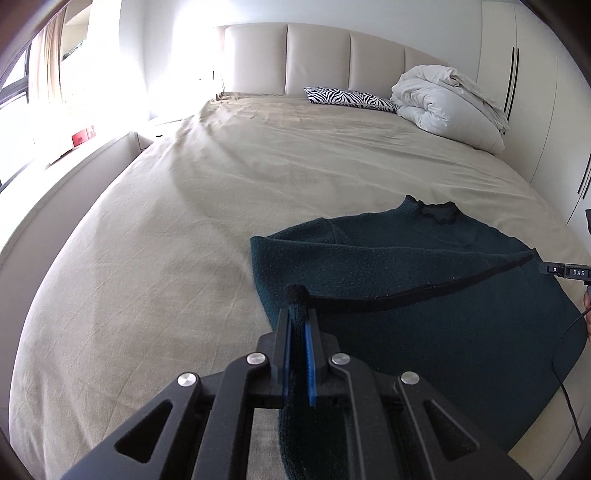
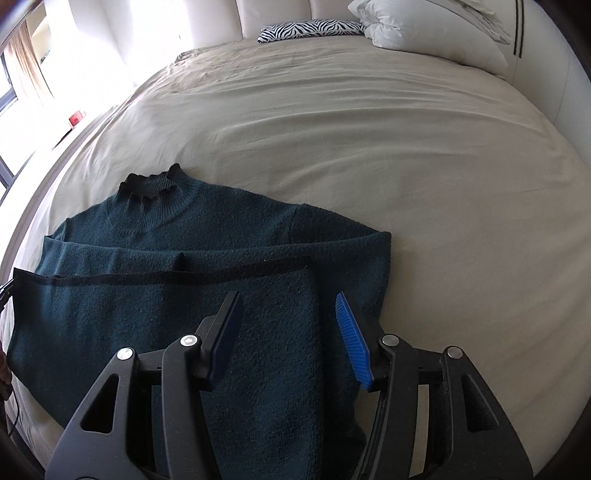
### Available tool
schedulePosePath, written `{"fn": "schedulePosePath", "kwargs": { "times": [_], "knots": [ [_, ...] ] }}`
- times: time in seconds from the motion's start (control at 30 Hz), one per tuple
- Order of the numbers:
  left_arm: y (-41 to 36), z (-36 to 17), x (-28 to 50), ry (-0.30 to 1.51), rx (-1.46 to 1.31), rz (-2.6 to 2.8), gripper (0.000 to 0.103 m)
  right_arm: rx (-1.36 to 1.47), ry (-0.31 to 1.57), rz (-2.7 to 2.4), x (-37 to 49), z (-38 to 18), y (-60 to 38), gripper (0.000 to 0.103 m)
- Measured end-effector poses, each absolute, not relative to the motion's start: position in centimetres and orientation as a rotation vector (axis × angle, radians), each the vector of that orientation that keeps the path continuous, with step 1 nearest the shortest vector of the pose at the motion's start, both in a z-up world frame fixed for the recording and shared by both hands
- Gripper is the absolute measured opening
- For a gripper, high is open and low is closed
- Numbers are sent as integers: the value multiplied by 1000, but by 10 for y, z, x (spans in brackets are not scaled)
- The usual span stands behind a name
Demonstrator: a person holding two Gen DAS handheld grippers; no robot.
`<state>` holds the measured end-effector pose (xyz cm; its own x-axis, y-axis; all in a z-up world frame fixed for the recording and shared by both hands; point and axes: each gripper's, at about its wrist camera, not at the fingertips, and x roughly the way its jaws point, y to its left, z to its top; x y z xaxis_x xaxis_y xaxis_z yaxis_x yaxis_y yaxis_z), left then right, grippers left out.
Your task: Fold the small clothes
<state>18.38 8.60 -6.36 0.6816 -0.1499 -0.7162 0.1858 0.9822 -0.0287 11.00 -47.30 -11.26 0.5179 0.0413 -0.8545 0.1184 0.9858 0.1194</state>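
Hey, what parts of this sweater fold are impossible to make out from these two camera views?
- Sweater hem: cut off by the bottom edge, right wrist view.
- Fabric inside the left hand-held gripper: hidden by its closed fingers.
- Right hand-held gripper: its body hides the sweater beneath.
- Red object by the window: too small, washed out by glare.

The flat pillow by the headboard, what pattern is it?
The pillow has black-and-white zebra stripes, clearest in the right wrist view.
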Motion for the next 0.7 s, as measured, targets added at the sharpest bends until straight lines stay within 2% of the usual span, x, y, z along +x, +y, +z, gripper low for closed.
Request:
{"fn": "schedulePosePath", "kwargs": {
  "times": [0.07, 0.23, 0.27, 0.3, 0.5, 0.7],
  "knots": [
    [86, -60, 179, 771, 65, -184, 7, 159, 1039, -35, 111, -117, -469, 32],
    [82, -49, 171, 704, 81, -195, 7, 132, 1067, -33, 113, -125, -464, 25],
    [82, -46, 170, 693, 79, -194, 7, 145, 1063, -39, 113, -124, -466, 20],
    [81, -44, 168, 682, 78, -192, 7, 151, 1052, -50, 112, -121, -468, 5],
    [79, -24, 167, 628, 77, -192, 7, 107, 905, -68, 96, -88, -462, 4],
    [79, -1, 203, 595, 60, -176, 7, 110, 781, -142, 98, -59, -469, 4]
  ]
}}
